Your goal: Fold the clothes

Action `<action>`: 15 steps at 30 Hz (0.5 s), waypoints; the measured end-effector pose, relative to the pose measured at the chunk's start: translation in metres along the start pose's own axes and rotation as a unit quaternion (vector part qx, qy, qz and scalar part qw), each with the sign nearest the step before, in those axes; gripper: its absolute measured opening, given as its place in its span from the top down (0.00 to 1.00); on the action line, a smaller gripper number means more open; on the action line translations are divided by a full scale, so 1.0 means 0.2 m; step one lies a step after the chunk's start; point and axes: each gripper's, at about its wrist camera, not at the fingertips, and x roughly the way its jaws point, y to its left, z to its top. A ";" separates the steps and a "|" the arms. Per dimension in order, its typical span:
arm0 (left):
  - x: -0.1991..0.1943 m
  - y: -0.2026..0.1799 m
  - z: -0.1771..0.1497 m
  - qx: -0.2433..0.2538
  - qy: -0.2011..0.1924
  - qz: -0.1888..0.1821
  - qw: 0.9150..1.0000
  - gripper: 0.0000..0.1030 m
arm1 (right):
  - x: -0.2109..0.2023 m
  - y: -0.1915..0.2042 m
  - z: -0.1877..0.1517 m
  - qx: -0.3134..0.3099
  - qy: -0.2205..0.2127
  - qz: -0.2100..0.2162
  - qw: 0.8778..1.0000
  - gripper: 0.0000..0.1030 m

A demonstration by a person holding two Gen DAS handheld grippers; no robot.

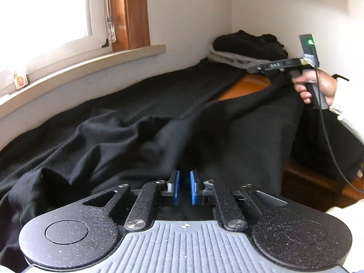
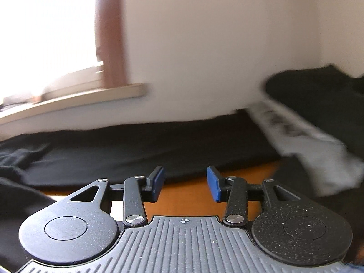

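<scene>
My landmark is the window sill (image 1: 91, 64), pale, with a small printed card (image 1: 21, 80) standing on it near its window end

Black garment (image 1: 141, 122) lies spread over the wooden table (image 1: 245, 86) directly below the sill, rumpled into ridges on the side nearest my left gripper (image 1: 184, 187). Only a small orange patch of tabletop shows through, farther along from the sill toward the room corner

In that corner, past the sill's end, sits a stack of folded clothes (image 1: 248, 47): black on top, a grey-and-white piece beneath

Left gripper: blue pads (image 1: 176, 187) nearly together, a narrow slit between them. Black cloth lies right at the tips, but I cannot tell whether any of it is pinched

Right gripper (image 2: 185, 185): jaws spread, nothing between them, only bare wood and the garment's edge beyond. From the left wrist view I see it held by a hand (image 1: 316, 86) in a pale sleeve, up above the cloth, between me and the corner stack, with a cable (image 1: 327, 141) trailing down

Hard to read: right wrist view is smeared with motion, so the grey-and-white fold (image 2: 302, 134) and the sill are soft. Window is blown out white. Garment's near and left edges are cut off by the gripper body and frame
</scene>
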 end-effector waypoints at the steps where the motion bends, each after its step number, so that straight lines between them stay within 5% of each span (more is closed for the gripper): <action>1: 0.00 0.00 -0.01 0.000 0.002 0.002 1.000 0.90 | 0.01 0.07 0.00 -0.005 0.005 0.020 1.000 0.57; 7: -0.04 0.02 0.00 -0.013 -0.010 0.010 1.000 0.90 | 0.09 0.54 0.02 -0.052 0.035 0.140 0.988 0.57; 15: -0.10 0.11 0.07 -0.032 -0.032 0.043 0.998 0.90 | 0.20 1.01 0.06 -0.104 0.073 0.258 0.958 0.58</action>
